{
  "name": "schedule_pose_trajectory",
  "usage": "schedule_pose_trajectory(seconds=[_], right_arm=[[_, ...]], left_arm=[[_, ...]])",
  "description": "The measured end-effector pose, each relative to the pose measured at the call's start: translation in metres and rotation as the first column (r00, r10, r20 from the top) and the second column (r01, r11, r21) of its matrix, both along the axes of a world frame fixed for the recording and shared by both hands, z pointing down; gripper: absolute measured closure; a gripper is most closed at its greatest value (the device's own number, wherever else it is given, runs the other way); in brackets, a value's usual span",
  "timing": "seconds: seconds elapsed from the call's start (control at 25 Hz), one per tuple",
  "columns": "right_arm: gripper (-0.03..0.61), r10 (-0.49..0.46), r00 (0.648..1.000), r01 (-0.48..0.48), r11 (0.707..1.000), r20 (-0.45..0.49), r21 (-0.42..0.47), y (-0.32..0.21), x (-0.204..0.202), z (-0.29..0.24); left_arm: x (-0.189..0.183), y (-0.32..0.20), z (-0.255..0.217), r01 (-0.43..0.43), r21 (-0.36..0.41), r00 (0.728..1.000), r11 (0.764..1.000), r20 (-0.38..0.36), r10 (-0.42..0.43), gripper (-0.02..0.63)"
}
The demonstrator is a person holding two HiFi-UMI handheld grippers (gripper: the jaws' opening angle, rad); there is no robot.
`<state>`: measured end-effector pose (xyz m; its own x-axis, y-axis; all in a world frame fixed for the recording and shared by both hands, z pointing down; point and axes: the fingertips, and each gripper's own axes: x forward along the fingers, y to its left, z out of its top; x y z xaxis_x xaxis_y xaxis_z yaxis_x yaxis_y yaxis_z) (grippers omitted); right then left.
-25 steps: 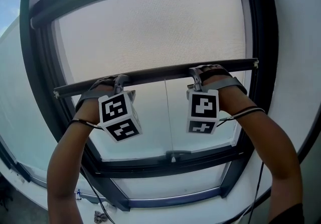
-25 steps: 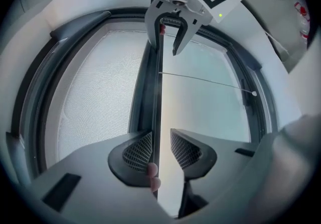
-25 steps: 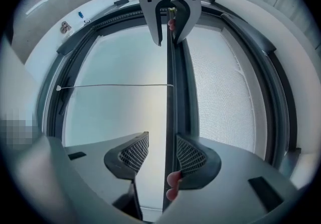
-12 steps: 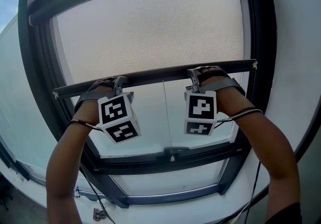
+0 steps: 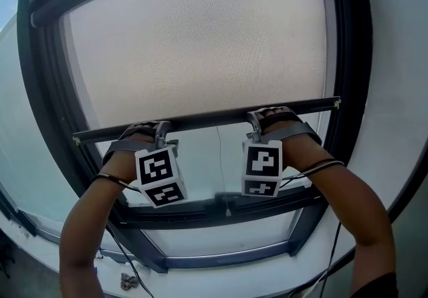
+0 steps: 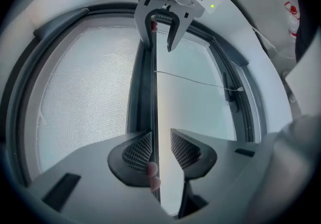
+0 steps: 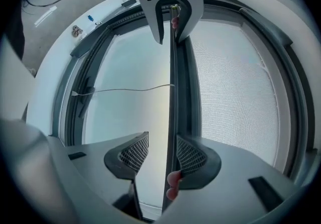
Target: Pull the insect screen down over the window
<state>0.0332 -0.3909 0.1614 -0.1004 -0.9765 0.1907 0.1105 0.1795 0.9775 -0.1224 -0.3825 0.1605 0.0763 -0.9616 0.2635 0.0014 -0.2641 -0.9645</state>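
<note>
The pale mesh insect screen [image 5: 200, 43] covers the upper part of the window. Its dark bottom bar [image 5: 207, 118] runs across the glass, a little lower at the left. My left gripper [image 5: 160, 131] and right gripper [image 5: 255, 119] both hook over this bar from above. In the left gripper view the bar [image 6: 153, 92] stands between the jaws of my left gripper [image 6: 160, 150], against one pad, with a gap to the other. In the right gripper view the bar [image 7: 172, 82] likewise lies against one pad of my right gripper [image 7: 159, 153]. Both grippers are open around the bar.
A thin pull cord [image 5: 219, 156] hangs from the bar toward the dark lower window frame [image 5: 221, 206]. Bare glass [image 5: 200, 163] shows below the bar. A white sill with a small object [image 5: 126, 281] lies under the frame. White wall [image 5: 394, 56] flanks the window.
The bottom bar has come down with both grippers on it, and more mesh now shows above it. The gap to the lower frame is smaller.
</note>
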Motion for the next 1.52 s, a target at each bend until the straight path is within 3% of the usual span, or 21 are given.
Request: schedule_pose_trajectory(seconds=[0.48, 0.72, 0.92, 1.04, 1.32, 1.52], right_arm=[[0.405, -0.031, 0.998, 0.032, 0.999, 0.048, -0.018, -0.005, -0.002, 0.016], [0.407, -0.043, 0.998, 0.046, 0.995, 0.043, -0.088, -0.003, -0.006, 0.054], [0.407, -0.042, 0.997, 0.047, 0.996, 0.066, -0.082, -0.001, -0.005, 0.102], [0.407, -0.038, 0.997, 0.043, 0.995, 0.062, -0.086, -0.002, -0.004, 0.106], [0.407, -0.046, 0.997, 0.057, 0.979, 0.059, -0.195, 0.002, -0.008, 0.11], [0.407, -0.05, 0.996, 0.063, 0.977, 0.07, -0.205, -0.001, -0.014, 0.119]], left_arm=[[0.003, -0.006, 0.015, -0.008, 0.03, 0.995, 1.0, -0.102, 0.011, 0.497], [-0.002, -0.005, 0.053, 0.001, -0.059, 0.997, 0.998, -0.08, -0.006, 0.499], [-0.001, -0.002, 0.101, 0.005, -0.097, 0.998, 0.995, -0.068, -0.011, 0.498], [-0.001, -0.002, 0.105, 0.018, -0.097, 0.999, 0.995, -0.04, -0.022, 0.499], [-0.004, 0.0, 0.112, 0.01, -0.197, 0.998, 0.98, -0.056, -0.022, 0.499], [-0.009, -0.004, 0.123, 0.024, -0.218, 0.997, 0.976, -0.068, -0.04, 0.499]])
